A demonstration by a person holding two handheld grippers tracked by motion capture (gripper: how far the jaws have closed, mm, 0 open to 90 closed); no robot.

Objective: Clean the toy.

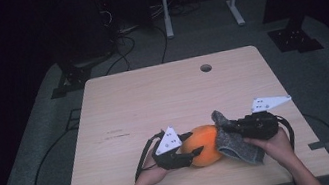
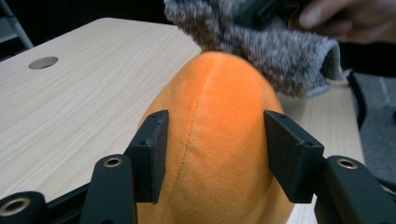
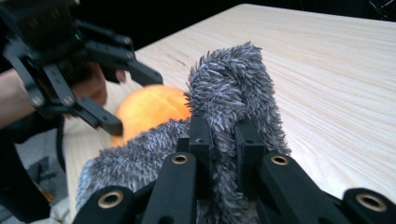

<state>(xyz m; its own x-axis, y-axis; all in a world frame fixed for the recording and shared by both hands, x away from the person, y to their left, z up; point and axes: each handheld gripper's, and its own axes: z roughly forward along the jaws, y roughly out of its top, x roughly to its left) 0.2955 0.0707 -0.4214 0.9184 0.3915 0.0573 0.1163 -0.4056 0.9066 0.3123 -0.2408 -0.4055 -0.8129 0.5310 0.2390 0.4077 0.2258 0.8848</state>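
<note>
High view: right gripper (image 1: 222, 124) clenched on grey cloth (image 1: 235, 147) draped at the orange plush (image 1: 203, 144) on the table (image 1: 152, 94), left gripper (image 1: 192, 143) pinching the plush sides; covering or wiping barely begun.

Plush ball (image 1: 203, 144) sits on table (image 1: 163, 97) near its front edge. Left gripper (image 1: 192, 144) left of ball, jaws either side of it. Fuzzy cloth (image 1: 234, 144) touches ball's right side, clamped in right gripper (image 1: 223, 127). Hole (image 1: 206, 68) far behind.
</note>
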